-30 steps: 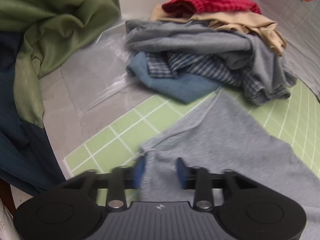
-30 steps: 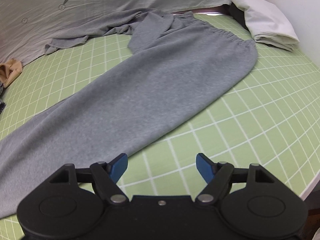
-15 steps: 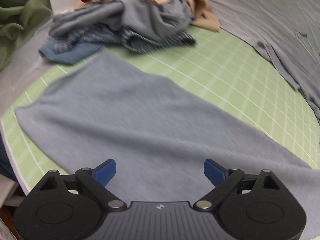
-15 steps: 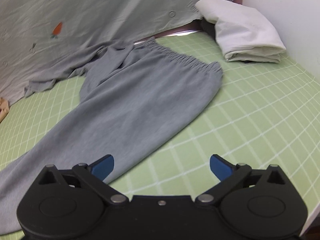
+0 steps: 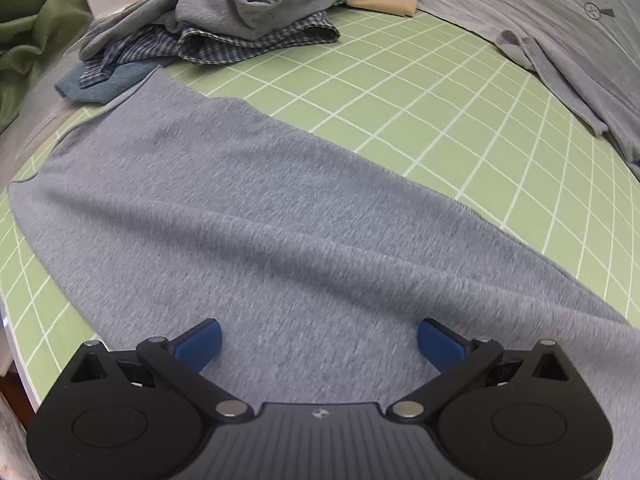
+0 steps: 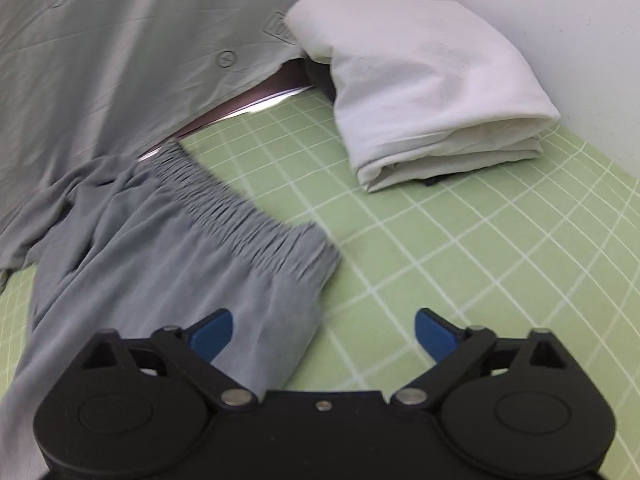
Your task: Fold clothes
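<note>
Grey sweatpants lie flat on a green grid mat. In the left wrist view one leg (image 5: 256, 216) stretches across the mat (image 5: 440, 92), its hem end at the left. My left gripper (image 5: 318, 344) is open and empty, just above the leg's near edge. In the right wrist view the gathered elastic waistband (image 6: 248, 216) lies ahead on the mat (image 6: 460, 248). My right gripper (image 6: 324, 334) is open and empty, over the near waist corner, left finger above the cloth.
A pile of unfolded clothes (image 5: 232, 16) sits at the mat's far left corner, with green fabric (image 5: 32, 36) beyond it. A folded white cloth (image 6: 424, 84) lies at the far right by the wall. A grey sheet (image 6: 120, 40) covers the back.
My left gripper let go of the leg's hem, opened wide and moved right along the leg. My right gripper moved forward and right toward the waistband, still open.
</note>
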Tool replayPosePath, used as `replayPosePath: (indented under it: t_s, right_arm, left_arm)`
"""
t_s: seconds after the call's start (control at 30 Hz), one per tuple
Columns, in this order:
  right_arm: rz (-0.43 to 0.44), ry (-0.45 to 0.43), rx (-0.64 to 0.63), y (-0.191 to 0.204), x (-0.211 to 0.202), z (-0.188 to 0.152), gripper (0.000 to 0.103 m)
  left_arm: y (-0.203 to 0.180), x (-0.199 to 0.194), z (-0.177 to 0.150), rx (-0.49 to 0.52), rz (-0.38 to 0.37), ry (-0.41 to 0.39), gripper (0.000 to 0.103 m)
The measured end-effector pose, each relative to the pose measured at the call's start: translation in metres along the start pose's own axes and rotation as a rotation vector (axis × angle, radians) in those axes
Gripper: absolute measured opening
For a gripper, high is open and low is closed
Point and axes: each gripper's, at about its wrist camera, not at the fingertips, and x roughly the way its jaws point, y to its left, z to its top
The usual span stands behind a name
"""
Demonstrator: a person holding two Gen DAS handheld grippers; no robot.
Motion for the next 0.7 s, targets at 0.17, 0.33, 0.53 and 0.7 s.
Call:
replayPosePath:
  t_s: [0.17, 0.33, 0.53, 0.7]
  right_arm:
    - [0.022, 0.015, -0.020, -0.001, 0.025, 0.014, 0.060]
    - [0.047, -0.015, -0.112, 0.008, 0.019, 0.008, 0.014]
    - [-0.083, -0.034, -0.071, -0.036, -0.012, -0.014, 0.008]
    - [-0.213, -0.048, -0.068, -0.093, -0.042, -0.039, 0.009]
  left_arm:
    - [-0.004, 0.000, 0.002, -0.037, 0.016, 0.029, 0.103]
    - [-0.002, -0.003, -0.001, -0.024, 0.034, 0.042, 0.103]
    - [0.011, -0.014, -0.004, -0.043, 0.038, 0.010, 0.103]
    - [0.018, -0.014, -0.011, -0.034, 0.035, 0.009, 0.103]
